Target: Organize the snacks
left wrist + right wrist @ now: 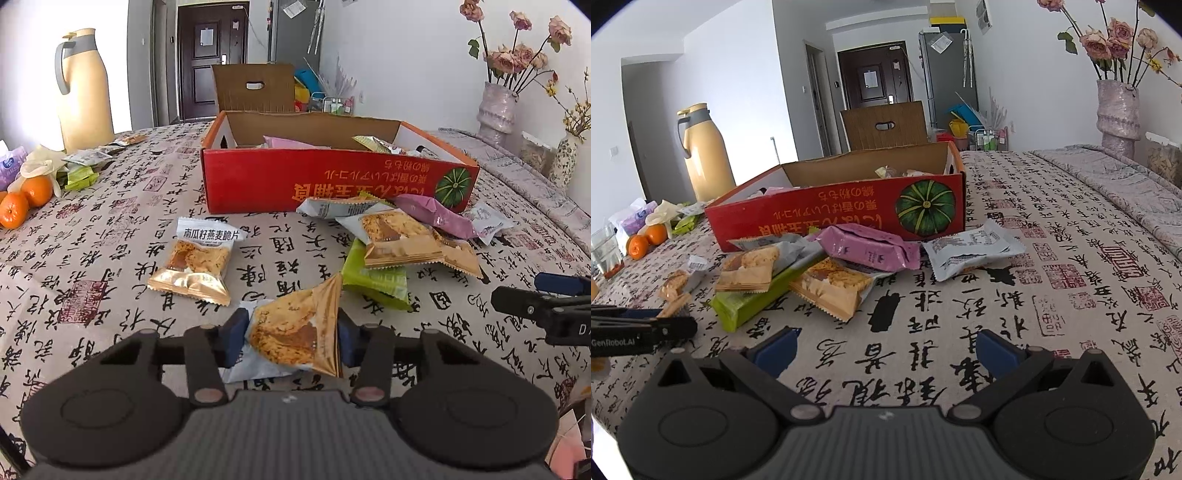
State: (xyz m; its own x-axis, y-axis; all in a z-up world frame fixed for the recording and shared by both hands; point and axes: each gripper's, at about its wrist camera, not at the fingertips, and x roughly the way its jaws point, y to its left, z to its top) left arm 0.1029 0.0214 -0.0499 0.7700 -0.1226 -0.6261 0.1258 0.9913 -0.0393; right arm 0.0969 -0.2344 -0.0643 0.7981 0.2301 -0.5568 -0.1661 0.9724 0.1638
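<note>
- The left tool (291,338) is clamping an oat crisp packet (295,328) between its blue pads (232,341), so it's gripping that snack, with the packet tilted and its gold end sticking up toward the right.
- The right tool (886,350) is sitting wide open with nothing between its fingers, just hovering over the printed tablecloth (1052,295) covering the surface.
- Another oat crisp packet, the lone packet (195,260), is lying flat on the cloth by itself, left of the gripped one and in front of the red box (332,181).
- The red box is standing open near the middle of the surface, pumpkin picture on its front wall, and a few wrappers are poking up inside it.
- The snack pile (798,273) is lying right against the front of the box: a green packet (753,299) on the bottom, gold ones on top, a pink packet (868,247) leaning over them, and a grey-white packet (971,249) just beside it on the right.
- Off on the far left there's a cream thermos jug (86,92), a couple of oranges (26,199) and some more small packets next to them.
- A vase of dried roses (1117,110) is standing at the far right.
</note>
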